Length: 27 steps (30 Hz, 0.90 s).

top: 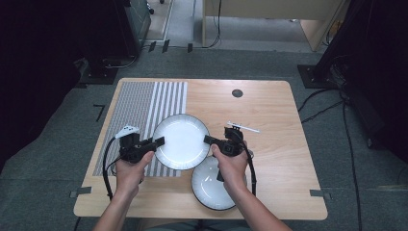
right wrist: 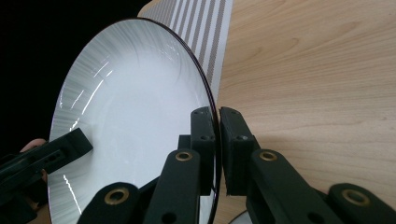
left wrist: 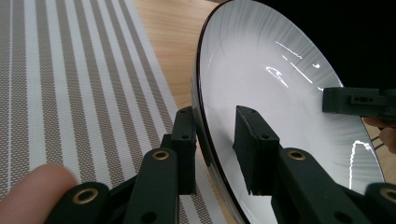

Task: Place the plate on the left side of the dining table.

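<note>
We held the large white plate (top: 181,141) between both tools, above the bench (top: 269,115), w/ its left edge over the striped placemat (top: 139,103). Left tool (top: 159,142) sat on the plate's left rim: in the left gripper view one jaw was under the rim, the other over the plate's face, w/ a visible gap between the upper jaw and the plate, so not clamped, jaws a bit apart around the rim. Right tool (top: 208,140) was clamped on the right rim; the right gripper view showed both jaws pressed tight on the dark edge.

A second white dish (top: 211,185) lay on the bench near the front edge, just below the held plate, partly under our right hand (top: 232,166). A small dark round disc (top: 237,93) sat in the bench top farther back.

Writing: no brand, label or text readable on plates, mat or tools.
</note>
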Available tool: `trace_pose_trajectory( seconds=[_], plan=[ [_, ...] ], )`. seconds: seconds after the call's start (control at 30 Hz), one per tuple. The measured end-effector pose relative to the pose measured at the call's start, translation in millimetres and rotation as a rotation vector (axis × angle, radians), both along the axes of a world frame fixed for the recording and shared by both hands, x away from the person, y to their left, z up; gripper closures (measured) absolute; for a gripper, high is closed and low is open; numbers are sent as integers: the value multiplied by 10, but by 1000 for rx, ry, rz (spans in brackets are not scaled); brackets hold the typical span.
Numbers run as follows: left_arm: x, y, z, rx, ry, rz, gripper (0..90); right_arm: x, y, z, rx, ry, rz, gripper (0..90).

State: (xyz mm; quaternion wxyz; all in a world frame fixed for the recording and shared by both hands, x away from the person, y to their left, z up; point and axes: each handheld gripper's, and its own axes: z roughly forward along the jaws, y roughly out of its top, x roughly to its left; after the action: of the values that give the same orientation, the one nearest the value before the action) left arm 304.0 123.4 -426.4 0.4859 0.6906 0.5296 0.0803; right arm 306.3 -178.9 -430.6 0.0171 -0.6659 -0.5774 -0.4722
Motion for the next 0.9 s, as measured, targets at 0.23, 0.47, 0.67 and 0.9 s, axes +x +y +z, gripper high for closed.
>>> trace_pose_trajectory(
  seconds=[0.23,0.47,0.67,0.9],
  plan=[
    [68,153,-12,-15,3,30,696,95,176,51,-22,-4,13,855],
    [147,309,-18,-20,11,63,697,224,357,70,-39,-3,26,854],
    [226,450,-26,-16,20,91,702,347,531,76,-72,-10,52,850],
    [323,579,-16,-29,28,129,719,510,692,74,-89,2,63,842]
  ],
)
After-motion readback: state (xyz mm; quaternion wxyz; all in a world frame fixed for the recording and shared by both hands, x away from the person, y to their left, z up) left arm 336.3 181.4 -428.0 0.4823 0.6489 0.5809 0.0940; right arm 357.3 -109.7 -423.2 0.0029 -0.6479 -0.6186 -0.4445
